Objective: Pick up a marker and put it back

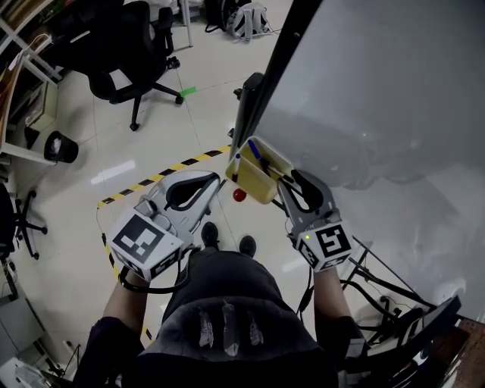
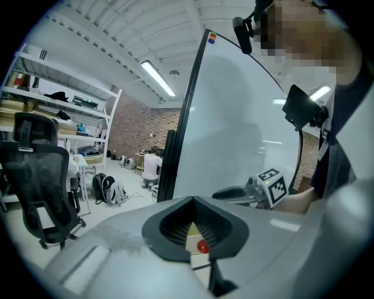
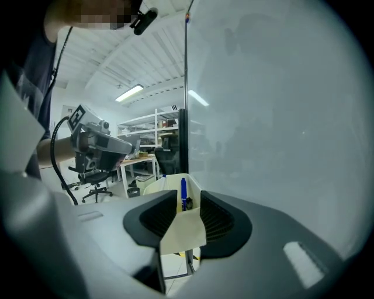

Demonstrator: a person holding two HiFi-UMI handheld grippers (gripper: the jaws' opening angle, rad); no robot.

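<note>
A blue marker (image 1: 256,155) lies in the cream tray (image 1: 261,189) fixed to the lower edge of the whiteboard (image 1: 379,98). My right gripper (image 1: 289,180) is open, its jaws standing to either side of the tray's near corner without holding anything. In the right gripper view the blue marker (image 3: 183,191) rests in the tray (image 3: 184,230) just beyond the right gripper (image 3: 188,195). My left gripper (image 1: 218,180) hangs left of the tray, shut and empty. In the left gripper view the left gripper (image 2: 193,200) has its tips meeting.
A small red ball (image 1: 239,195) hangs under the tray. Yellow-black tape (image 1: 163,176) runs across the floor. A black office chair (image 1: 121,45), a dark bin (image 1: 61,146) and a backpack (image 1: 248,19) stand farther off. The whiteboard's stand legs (image 1: 379,292) spread at lower right.
</note>
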